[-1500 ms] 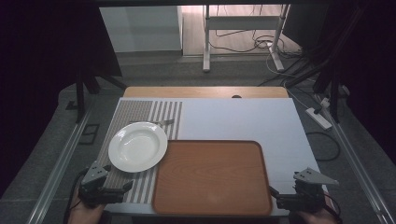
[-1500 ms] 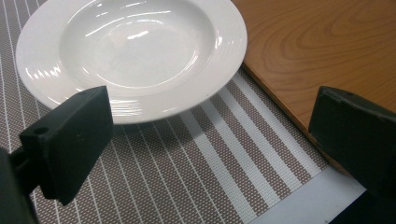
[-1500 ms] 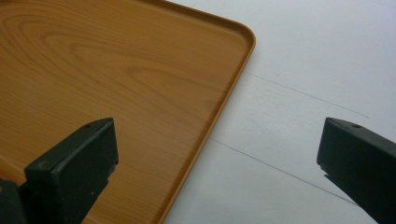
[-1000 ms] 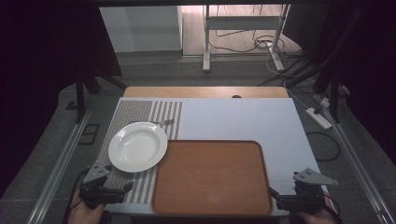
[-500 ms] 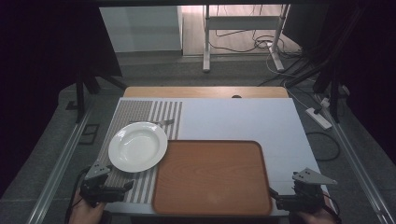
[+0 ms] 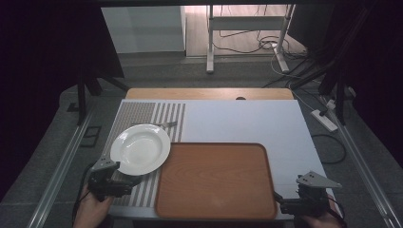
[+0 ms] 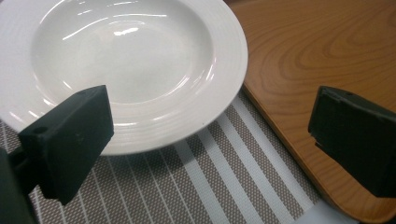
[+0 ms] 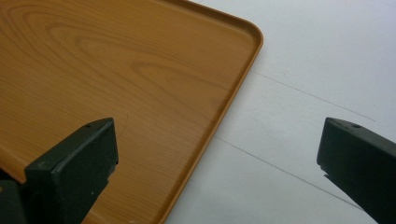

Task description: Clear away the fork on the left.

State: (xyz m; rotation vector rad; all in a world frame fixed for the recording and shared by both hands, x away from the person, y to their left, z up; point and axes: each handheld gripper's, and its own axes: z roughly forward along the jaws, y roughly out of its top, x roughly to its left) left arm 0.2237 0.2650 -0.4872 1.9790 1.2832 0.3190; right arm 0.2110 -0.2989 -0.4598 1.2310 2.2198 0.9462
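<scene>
Plate [image 6: 140, 148]: on striped mat [image 6: 142, 118], rim just beside tray [image 6: 216, 180]. Left gripper [image 6: 124, 180] near it, jaws spread, empty. Right gripper [image 6: 280, 205] likewise spread. Risk: glazed rim slipping from a shallow pinch.

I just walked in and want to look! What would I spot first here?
Probably the shiny round white plate on the striped brown placemat, at the table's left. Beside it lies a big wooden-looking orange tray, empty. The left tongs, open, sit near the plate's edge.
</scene>
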